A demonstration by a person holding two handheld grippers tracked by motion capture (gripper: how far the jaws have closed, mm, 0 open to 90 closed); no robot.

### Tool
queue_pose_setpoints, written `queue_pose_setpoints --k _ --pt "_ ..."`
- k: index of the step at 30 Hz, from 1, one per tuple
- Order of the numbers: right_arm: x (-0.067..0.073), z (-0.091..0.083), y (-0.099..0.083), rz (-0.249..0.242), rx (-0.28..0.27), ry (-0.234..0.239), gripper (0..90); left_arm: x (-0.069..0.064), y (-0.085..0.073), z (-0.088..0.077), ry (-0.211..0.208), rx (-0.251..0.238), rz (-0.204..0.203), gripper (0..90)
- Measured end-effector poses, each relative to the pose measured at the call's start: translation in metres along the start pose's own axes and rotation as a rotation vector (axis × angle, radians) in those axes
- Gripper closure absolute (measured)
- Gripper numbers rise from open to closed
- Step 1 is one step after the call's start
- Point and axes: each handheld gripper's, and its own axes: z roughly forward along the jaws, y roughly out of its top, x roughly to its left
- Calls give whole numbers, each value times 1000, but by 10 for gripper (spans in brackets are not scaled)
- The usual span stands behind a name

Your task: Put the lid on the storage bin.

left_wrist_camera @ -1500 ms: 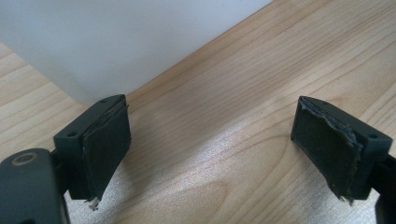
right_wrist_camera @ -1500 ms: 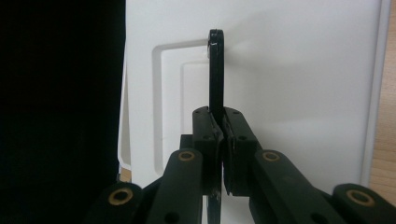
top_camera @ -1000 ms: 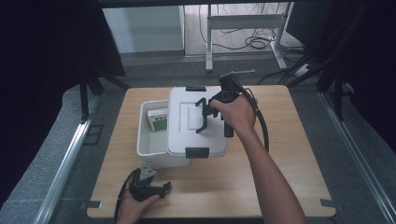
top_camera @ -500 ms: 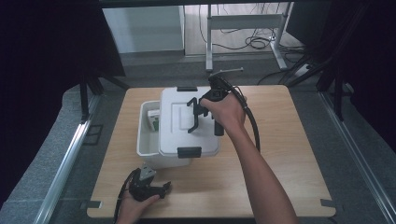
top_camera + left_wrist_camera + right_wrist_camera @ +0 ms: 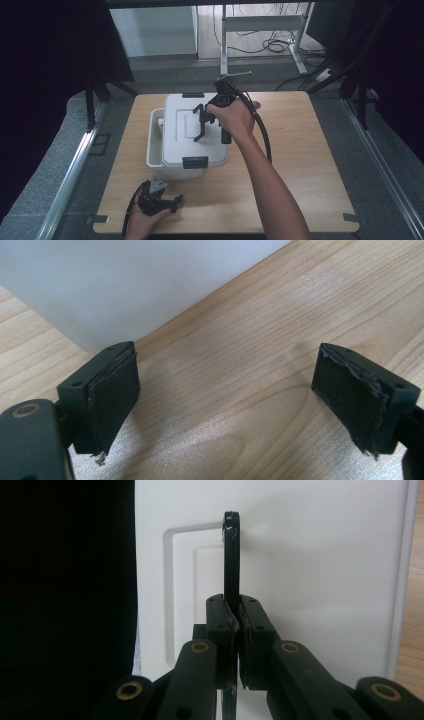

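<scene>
Sliding lid [image 5: 192, 131] leftward over box [image 5: 156, 145] | our right gripper [image 5: 202, 121] clamps handle [image 5: 230, 555] | left gripper [image 5: 227, 400] wide | box nearly covered

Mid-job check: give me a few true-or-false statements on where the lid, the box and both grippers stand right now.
1. The right gripper is shut on the lid's black handle. True.
2. The lid covers the white box fully. False: it sits shifted, with a strip of the box open along the left side in the high view.
3. The left gripper is open with nothing between its pads. True.
4. The left gripper holds the box's wall. False: it rests on the wooden table just beside the box.
</scene>
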Motion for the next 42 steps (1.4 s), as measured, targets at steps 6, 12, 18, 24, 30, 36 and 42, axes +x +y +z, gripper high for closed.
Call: queue_pose_setpoints --k 6,12,18,24,30,36,42 --pt "7 10 2 3 16 -5 850 0 0 0 0 0 0 118" --pt "16 15 4 -4 23 1 850 -1 0 0 3 -3 -9 118" --pt "25 24 6 -12 37 -1 849 -1 0 0 2 -3 -9 118" --pt "30 36 9 -6 48 1 849 -1 0 0 2 -2 -9 118" --pt "33 44 13 -3 57 -3 849 -1 0 0 3 -3 -9 118" --pt "36 52 16 -8 65 -7 850 0 0 0 3 3 1 118" --pt "37 66 20 4 82 -17 850 0 0 0 3 -2 -4 117"
